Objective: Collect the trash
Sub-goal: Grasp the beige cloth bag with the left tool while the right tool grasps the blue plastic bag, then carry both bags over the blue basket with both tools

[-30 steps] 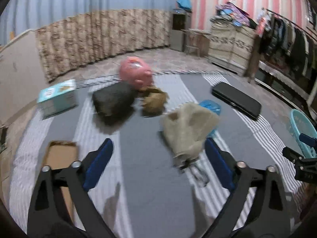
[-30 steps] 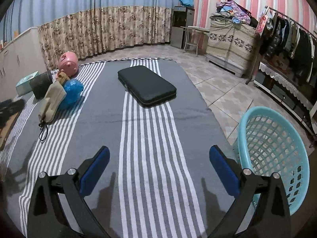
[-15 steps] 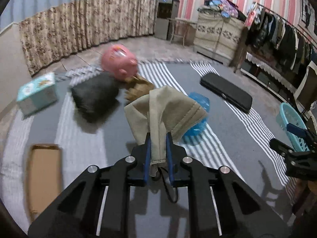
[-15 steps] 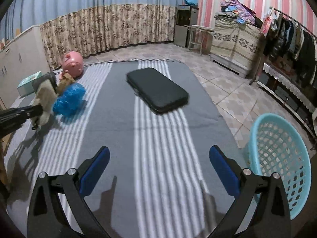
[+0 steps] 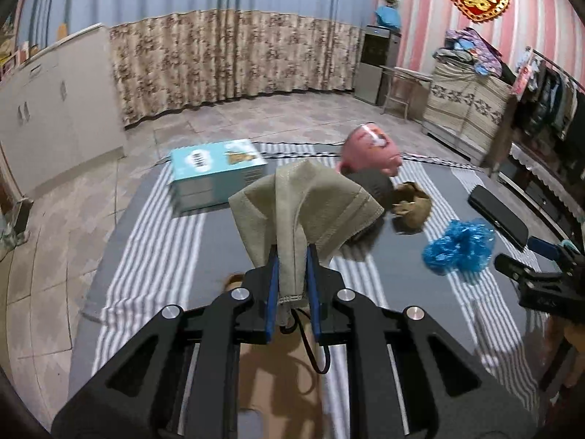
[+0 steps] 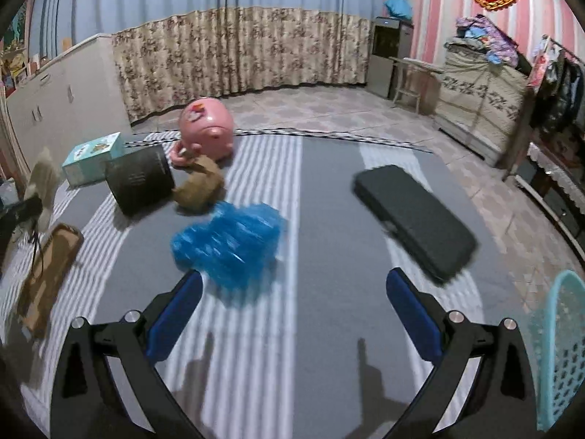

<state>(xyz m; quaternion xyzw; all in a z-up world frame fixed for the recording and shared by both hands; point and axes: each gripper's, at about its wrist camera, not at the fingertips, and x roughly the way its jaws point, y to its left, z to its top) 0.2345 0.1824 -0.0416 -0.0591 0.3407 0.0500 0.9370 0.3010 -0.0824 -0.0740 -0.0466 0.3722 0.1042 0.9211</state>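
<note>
A: Left gripper [image 5: 292, 278], state?
B: Clamped on a beige cloth pouch [image 5: 303, 205]. Both blue pads press its gathered lower end; the rest fans up and forward above the jaws. A black cord [image 5: 310, 344] loops down behind the pads.
A: Right gripper [image 6: 292, 292]?
B: Jaws wide apart, nothing between them. A crumpled blue plastic bag [image 6: 230, 245] lies on the striped mat [image 6: 292, 329] just ahead of its left finger, apart from the pads.
A: Other items relative to it?
B: A black flat case [image 6: 413, 216] ahead to the right; a turquoise basket [image 6: 559, 351] at the far right, beside the right finger. Beyond the bag: a brown crumpled piece [image 6: 199, 186], a dark cylinder [image 6: 140, 183], a pink piggy bank [image 6: 206, 130], a light blue box [image 6: 93, 157]. A flat cardboard piece [image 6: 47, 274] far left.
</note>
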